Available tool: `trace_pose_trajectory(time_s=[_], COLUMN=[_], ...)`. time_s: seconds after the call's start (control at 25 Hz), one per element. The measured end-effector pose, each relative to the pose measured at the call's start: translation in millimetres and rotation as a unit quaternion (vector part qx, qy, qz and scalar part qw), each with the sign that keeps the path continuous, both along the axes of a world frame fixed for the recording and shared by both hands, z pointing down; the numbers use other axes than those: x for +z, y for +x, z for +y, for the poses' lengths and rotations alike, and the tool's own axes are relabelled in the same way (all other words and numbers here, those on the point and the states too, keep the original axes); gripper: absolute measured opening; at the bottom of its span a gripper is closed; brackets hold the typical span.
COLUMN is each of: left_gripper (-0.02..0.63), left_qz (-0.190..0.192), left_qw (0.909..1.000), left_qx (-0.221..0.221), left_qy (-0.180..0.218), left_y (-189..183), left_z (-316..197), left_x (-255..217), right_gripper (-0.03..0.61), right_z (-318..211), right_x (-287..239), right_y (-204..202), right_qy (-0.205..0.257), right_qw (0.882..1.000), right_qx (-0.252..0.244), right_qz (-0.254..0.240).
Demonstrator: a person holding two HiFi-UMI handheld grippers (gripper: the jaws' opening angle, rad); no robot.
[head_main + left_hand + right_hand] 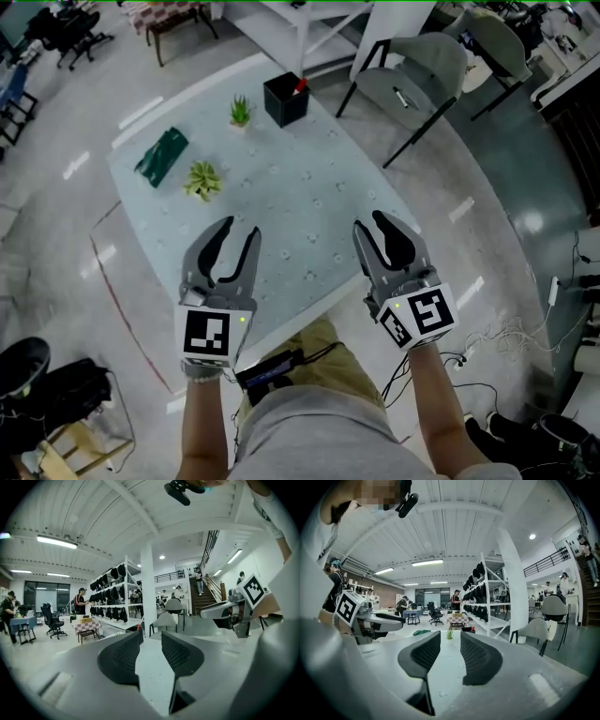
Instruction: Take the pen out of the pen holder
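Observation:
At the table's far end stands the black pen holder [284,100], with a red pen [300,86] sticking out of its top. Both grippers hover over the table's near edge, far from the holder. My left gripper [239,228] is open with nothing between its jaws, and so is my right gripper [370,223]. In the right gripper view the holder [468,630] peeks out just past the right jaw, and the gap of the right gripper [450,639] frames a small plant [449,633]. The left gripper [151,637] shows only bare table between its jaws.
Two small potted plants [241,111] [202,179] and a dark green flat object [161,157] lie on the pale table [309,187]. Grey chairs [412,70] stand beyond the far right corner. People and shelving are in the room behind.

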State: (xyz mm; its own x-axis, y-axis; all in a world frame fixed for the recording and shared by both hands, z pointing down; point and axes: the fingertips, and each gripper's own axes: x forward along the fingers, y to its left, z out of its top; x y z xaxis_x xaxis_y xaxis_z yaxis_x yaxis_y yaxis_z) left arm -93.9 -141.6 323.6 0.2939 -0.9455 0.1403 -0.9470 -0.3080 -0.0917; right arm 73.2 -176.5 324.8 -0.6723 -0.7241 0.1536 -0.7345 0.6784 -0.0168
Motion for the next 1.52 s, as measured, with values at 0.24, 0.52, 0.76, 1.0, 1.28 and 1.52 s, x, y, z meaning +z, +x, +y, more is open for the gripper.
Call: trace_pose_trajectory(time_s=[0.24, 0.52, 0.76, 1.0, 1.28, 1.52], left_gripper=[0.146, 0.149, 0.152, 0.154, 0.156, 0.156], left_qz=[-0.003, -0.014, -0.019, -0.017, -0.014, -0.012], left_qw=[0.9996, 0.9989, 0.9981, 0.9971, 0.9964, 0.9953], left_qx=[-0.026, -0.044, -0.056, -0.065, -0.071, -0.079], left_qy=[-0.007, -0.012, -0.017, -0.035, -0.045, -0.055], left_y=[-9.3, -14.9, -23.1, -32.2, -39.2, -47.3], left_z=[-19.9, -46.9, -73.2, -99.1, -126.1, -144.2], left_x=[6.8, 12.7, 20.1, 38.5, 47.3, 57.5], right_gripper=[0.127, 0.135, 0.139, 0.14, 0.14, 0.14], right_z=[-33.0, -72.5, -111.0, -153.0, -200.2, -238.5], right_x=[4.2, 3.7, 9.0, 17.5, 26.6, 39.5], right_y=[-4.2, -19.9, -34.9, -54.7, -77.8, -99.6], right_qy=[-0.003, 0.0, -0.003, -0.001, -0.007, -0.017], right_qw=[1.0, 0.999, 0.998, 0.998, 0.996, 0.995], right_qx=[-0.016, -0.039, -0.056, -0.07, -0.085, -0.094], right_qz=[-0.001, -0.005, -0.006, 0.006, 0.013, 0.024])
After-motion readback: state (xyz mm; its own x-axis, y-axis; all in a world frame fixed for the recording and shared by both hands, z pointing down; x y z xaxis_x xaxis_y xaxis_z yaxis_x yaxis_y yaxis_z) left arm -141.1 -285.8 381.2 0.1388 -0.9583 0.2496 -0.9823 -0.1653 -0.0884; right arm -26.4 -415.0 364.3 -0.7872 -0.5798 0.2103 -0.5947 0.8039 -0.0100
